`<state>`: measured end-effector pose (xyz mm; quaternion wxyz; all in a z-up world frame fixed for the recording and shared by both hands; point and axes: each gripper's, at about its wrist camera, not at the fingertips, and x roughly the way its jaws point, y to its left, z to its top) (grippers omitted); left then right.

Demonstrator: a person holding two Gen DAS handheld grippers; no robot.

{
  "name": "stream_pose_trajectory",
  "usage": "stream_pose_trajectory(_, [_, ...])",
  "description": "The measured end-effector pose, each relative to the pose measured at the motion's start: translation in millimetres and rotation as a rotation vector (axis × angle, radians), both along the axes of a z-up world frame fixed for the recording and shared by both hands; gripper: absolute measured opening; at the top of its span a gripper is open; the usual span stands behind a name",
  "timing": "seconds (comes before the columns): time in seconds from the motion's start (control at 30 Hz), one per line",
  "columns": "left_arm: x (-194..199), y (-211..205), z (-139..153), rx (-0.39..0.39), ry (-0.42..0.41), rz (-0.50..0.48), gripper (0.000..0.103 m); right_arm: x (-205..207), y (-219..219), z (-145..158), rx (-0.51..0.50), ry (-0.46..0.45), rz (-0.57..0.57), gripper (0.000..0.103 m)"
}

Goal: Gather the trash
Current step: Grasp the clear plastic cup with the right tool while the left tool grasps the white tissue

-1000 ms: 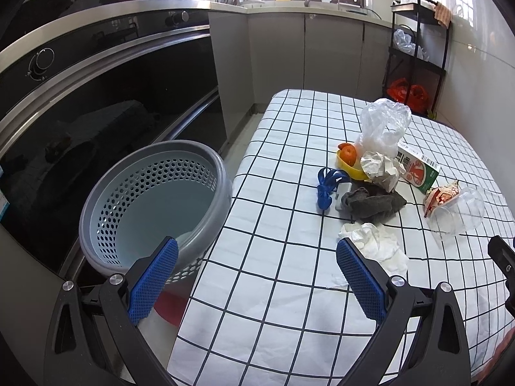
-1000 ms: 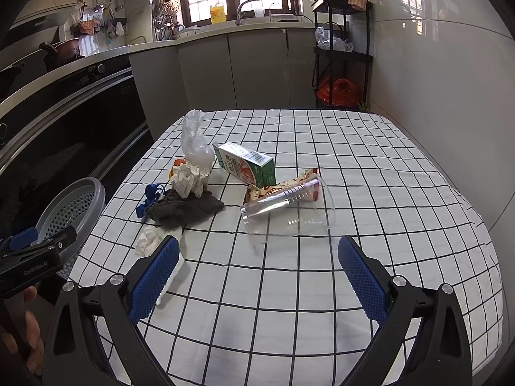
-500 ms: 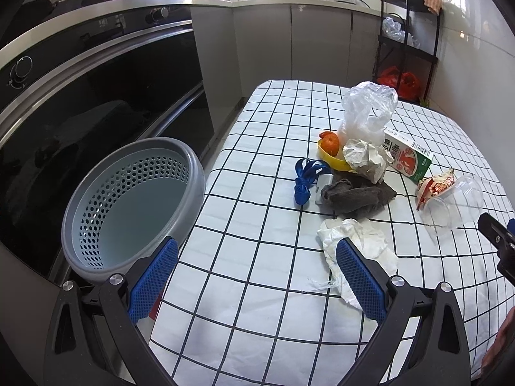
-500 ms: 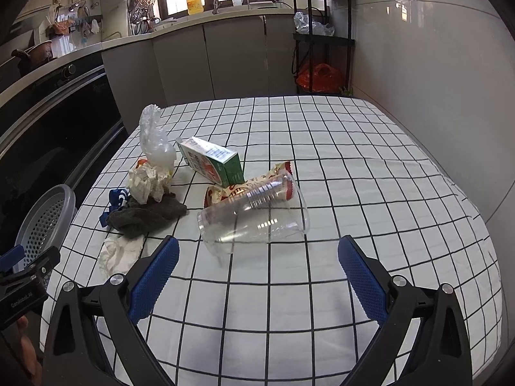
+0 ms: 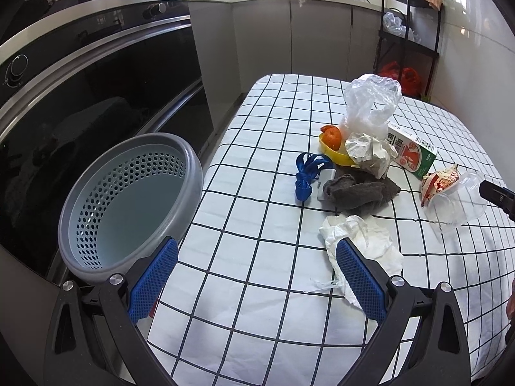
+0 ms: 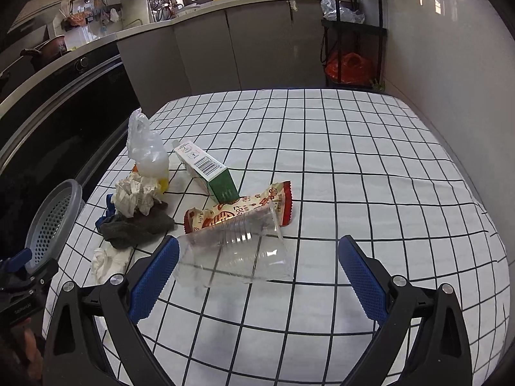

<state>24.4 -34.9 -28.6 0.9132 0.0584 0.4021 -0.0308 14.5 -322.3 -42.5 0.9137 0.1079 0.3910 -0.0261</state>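
Yellow dish point(image 5: 334, 156) mostly hidden behind crumpled paper point(image 5: 370, 154); holds an orange point(image 5: 332, 137), possibly peel. Perforated grey basket point(image 5: 128, 206) at counter point(image 5: 257, 257) edge, nothing inside. Clear ribbed plastic cup point(image 6: 235, 251) lies on its side between the spread right tongs point(image 6: 257, 280), ungripped. Left tongs point(image 5: 256, 284) spread too, right pad over white tissue point(image 5: 363, 241).
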Motion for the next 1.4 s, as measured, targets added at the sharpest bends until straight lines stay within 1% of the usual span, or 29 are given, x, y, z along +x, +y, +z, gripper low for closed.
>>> stream_pose_trajectory(0.1, [0,-4,-2,0.011,-0.001,-0.004,0.097,10,-7,-5,0.061,0.006,0.068,0.095])
stream_pose_trajectory(0.23, [0,-7,-4,0.026,0.001,-0.006,0.097,21,-13,-14,0.107,0.019,0.103,0.095])
stream_pose_trajectory(0.37, [2,-9,-6,0.029,0.004,-0.004,0.097,26,-19,-18,0.200,0.020,0.139,0.095])
stream_pose_trajectory(0.4, [2,-9,-6,0.030,0.004,-0.004,0.097,26,-18,-18,0.210,0.020,0.151,0.095])
stream_pose_trajectory(0.5, [2,-11,-7,0.035,0.005,-0.007,0.097,28,-12,-19,0.197,0.026,0.174,0.094])
stream_pose_trajectory(0.6, [2,-11,-7,0.036,0.004,-0.008,0.097,29,-6,-21,0.232,0.037,0.218,0.094])
stream_pose_trajectory(0.67, [2,-10,-6,0.032,0.003,-0.006,0.097,28,0,-19,0.234,0.034,0.245,0.093])
stream_pose_trajectory(0.7, [1,-10,-6,0.030,0.003,-0.005,0.097,28,4,-19,0.233,0.031,0.256,0.089])
stream_pose_trajectory(0.73, [1,-10,-6,0.031,0.002,-0.006,0.097,27,7,-18,0.229,0.030,0.262,0.076])
stream_pose_trajectory(0.77, [1,-10,-6,0.033,0.002,-0.006,0.097,27,10,-18,0.230,0.034,0.270,0.066])
stream_pose_trajectory(0.8, [1,-10,-7,0.037,0.001,-0.007,0.097,28,12,-19,0.235,0.046,0.276,0.045])
stream_pose_trajectory(0.83, [1,-10,-7,0.038,0.001,-0.008,0.097,28,15,-20,0.243,0.060,0.281,0.034])
stream_pose_trajectory(0.87, [1,-10,-7,0.039,0.001,-0.008,0.097,27,17,-22,0.244,0.062,0.283,0.033])
stream_pose_trajectory(0.97, [1,-9,-8,0.038,0.001,-0.007,0.097,21,25,-19,0.222,0.036,0.285,0.026])
stream_pose_trajectory(1.0, [1,-9,-8,0.035,0.001,-0.006,0.097,18,28,-18,0.220,0.027,0.279,0.023])
stream_pose_trajectory(1.03, [1,-8,-8,0.030,0.000,-0.007,0.097,15,30,-15,0.219,0.018,0.270,0.016])
stream_pose_trajectory(1.07, [1,-8,-7,0.027,-0.001,-0.007,0.097,11,33,-12,0.207,0.009,0.259,0.015])
stream_pose_trajectory(1.1, [0,-8,-7,0.022,-0.002,-0.011,0.097,7,37,-7,0.186,-0.004,0.247,0.011])
stream_pose_trajectory(1.13, [-1,-8,-7,0.016,-0.003,-0.016,0.097,1,42,-2,0.154,-0.020,0.232,0.004])
stream_pose_trajectory(1.23, [-4,-10,-7,-0.008,-0.001,-0.041,0.097,-15,57,11,0.071,-0.074,0.183,0.004])
stream_pose_trajectory(1.4, [-8,-17,-9,-0.049,0.007,-0.083,0.097,-41,70,26,0.016,-0.166,0.140,0.004])
